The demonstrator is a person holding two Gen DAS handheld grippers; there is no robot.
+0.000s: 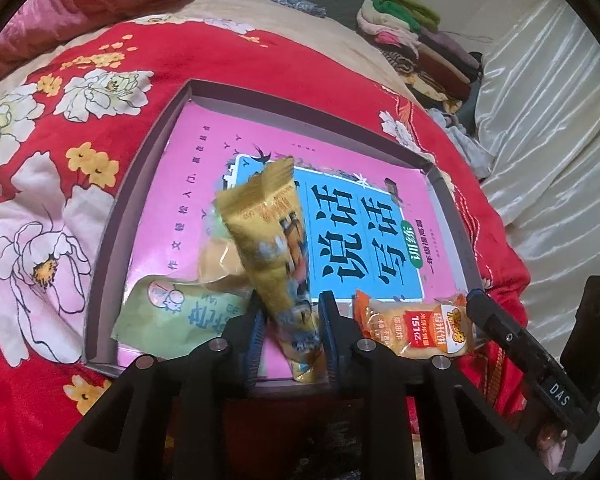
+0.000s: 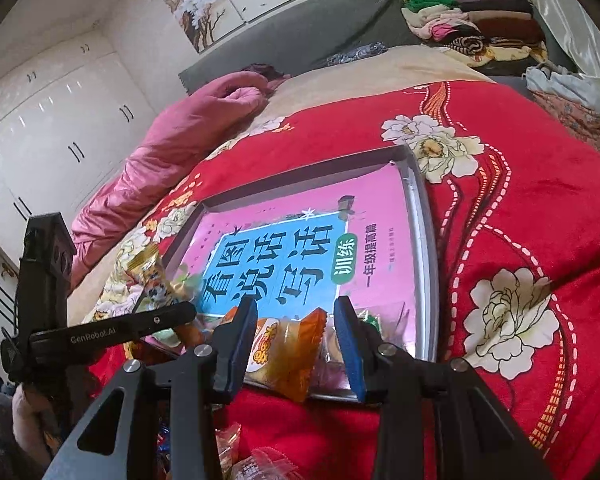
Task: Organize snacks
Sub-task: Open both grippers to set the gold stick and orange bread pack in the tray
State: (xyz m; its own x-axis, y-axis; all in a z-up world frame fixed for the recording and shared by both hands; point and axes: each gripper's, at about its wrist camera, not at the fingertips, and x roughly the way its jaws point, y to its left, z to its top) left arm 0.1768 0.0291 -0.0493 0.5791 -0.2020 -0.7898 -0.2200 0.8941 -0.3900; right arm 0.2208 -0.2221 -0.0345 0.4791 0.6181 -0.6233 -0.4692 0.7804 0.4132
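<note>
Bedspread (image 1: 52, 168) red – white, pink and yellow flower print.
Tray (image 1: 112, 208) grey-brown walls.
Book (image 1: 204, 148) pink cover, blue panel with black characters, green badge.
Tall snack packet (image 1: 268, 248) gold-yellow, blue and orange print.
Flat packet (image 1: 172, 312) pale green.
Orange packet (image 2: 284, 360) – translucent orange, red-yellow label.
Pillow (image 2: 172, 148) pink.
Gripper pads (image 2: 354, 344) blue.

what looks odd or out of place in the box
A pink book lies flat in the box, covering its floor, so the snacks sit on its cover. The yellow packet stands tilted between the left tool's fingers rather than lying flat.
</note>
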